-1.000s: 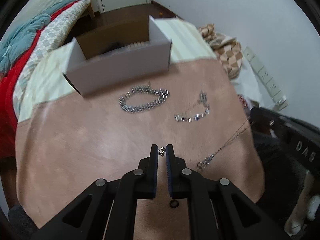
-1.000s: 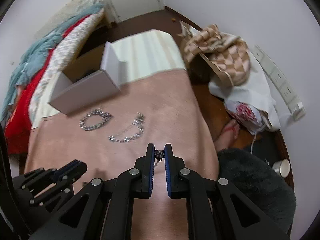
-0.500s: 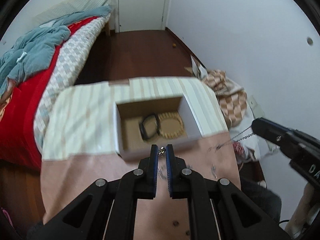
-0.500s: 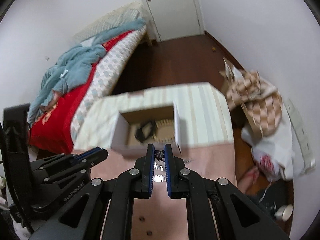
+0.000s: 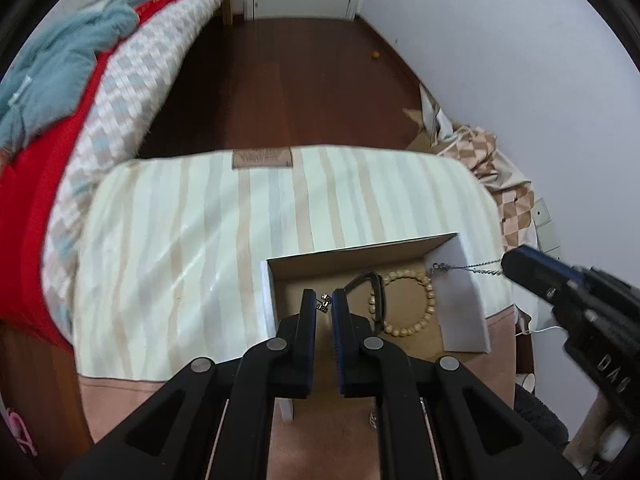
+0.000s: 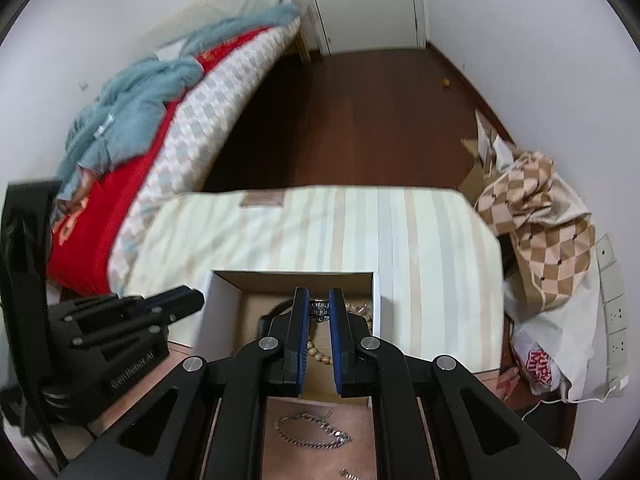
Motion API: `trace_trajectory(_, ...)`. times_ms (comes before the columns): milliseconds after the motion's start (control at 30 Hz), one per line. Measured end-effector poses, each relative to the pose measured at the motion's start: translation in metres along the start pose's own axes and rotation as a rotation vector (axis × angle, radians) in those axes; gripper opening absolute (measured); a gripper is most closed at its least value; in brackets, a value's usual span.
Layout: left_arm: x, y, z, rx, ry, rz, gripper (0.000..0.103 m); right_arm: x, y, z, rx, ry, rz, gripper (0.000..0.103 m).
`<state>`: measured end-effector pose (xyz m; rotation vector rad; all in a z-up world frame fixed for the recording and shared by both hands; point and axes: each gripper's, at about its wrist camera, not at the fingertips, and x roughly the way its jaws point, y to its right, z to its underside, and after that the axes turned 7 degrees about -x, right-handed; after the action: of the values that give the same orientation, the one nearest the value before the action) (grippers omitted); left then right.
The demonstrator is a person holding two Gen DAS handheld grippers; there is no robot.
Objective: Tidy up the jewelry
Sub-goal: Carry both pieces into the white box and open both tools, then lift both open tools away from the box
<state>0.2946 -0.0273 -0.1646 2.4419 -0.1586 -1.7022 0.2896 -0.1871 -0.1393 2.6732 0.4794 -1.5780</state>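
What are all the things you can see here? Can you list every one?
cardboard box: 1, white outside, brown inside, on the striped cloth
bead bracelet: 1, tan, inside the box
black band: 1, black, inside the box beside the beads
thin chain: 1, silver, hanging over the box's right wall
chain bracelet: 1, silver, on the pink cloth in front of the box
striped cloth: 1, cream and beige, under the box
bed: 1, red, blue and checked bedding, left
door: 1, white, far end
left hand-held gripper: 1, black, pinching a small clasp
right hand-held gripper: 1, black, pinching the chain
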Motion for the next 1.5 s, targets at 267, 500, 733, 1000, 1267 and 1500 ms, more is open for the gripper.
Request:
trace_trajectory(267, 0.028, -0.005, -0.016, -0.024, -0.058, -0.030, 0.009, 0.049, 0.011, 0.001, -0.005, -0.078, -0.007, 0.010)
trace_trajectory(500, 0.012, -0.011, -0.023, -0.037, 0.017, -0.099, 0.015, 0.057, 0.010, 0.003, -0.022, -0.134, -0.001, 0.011)
trace_trajectory(733, -0.012, -0.023, -0.013, -0.058, 0.110, -0.177, 0.076, 0.045, 0.011, 0.009, -0.019, -0.130, 0.005, 0.058)
trace_trajectory(1000, -0.021, -0.030, 0.017, -0.070, 0.140, -0.246, 0.100, 0.031, 0.007, 0.026, -0.030, -0.134, 0.099, 0.093)
trace_trajectory(1267, -0.024, -0.024, 0.051, -0.072, 0.149, -0.262, 0.101, 0.028, 0.000, 0.055, -0.042, -0.151, 0.189, 0.103)
trace_trajectory(1500, -0.039, -0.019, 0.065, -0.073, 0.183, -0.281, 0.101, 0.014, -0.005, 0.064, -0.032, -0.125, 0.207, 0.103)
